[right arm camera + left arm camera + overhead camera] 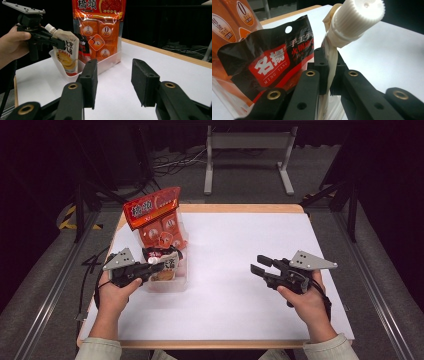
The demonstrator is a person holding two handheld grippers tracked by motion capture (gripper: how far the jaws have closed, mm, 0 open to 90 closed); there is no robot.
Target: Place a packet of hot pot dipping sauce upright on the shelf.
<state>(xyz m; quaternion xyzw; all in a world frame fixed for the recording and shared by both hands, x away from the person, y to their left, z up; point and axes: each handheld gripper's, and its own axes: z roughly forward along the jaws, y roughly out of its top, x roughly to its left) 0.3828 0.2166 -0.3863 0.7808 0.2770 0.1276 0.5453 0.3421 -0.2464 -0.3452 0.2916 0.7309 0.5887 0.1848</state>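
Left claw (pixel 150 265): clenched on the pouch (pixel 165 266), right under its white cap (pixel 153 261); the neck is the stiff part, so it is a good spot to pinch; the soft body would just squash.
Pouch: it stands in the near end of the clear bin (pixel 172 286), upright, with the cap up and leaning toward the left claw; held by the top like this it can likely slide straight up or down past the bin's wall.
Black bag (pixel 265 66): just behind the pouch in the bin, touching or almost; I cannot tell which.
Orange bag (pixel 156 216): tall, at the far end of the bin, leaning on the others so it stays up.
Bin: on the left part of the white worktop (pixel 240 245); its walls keep the floppy bags standing.
Right claw (pixel 261 265): released, with nothing between its jaws; it waits low over the worktop, well apart from the bin, and points at it; I think it is ready to help if the bin slips.
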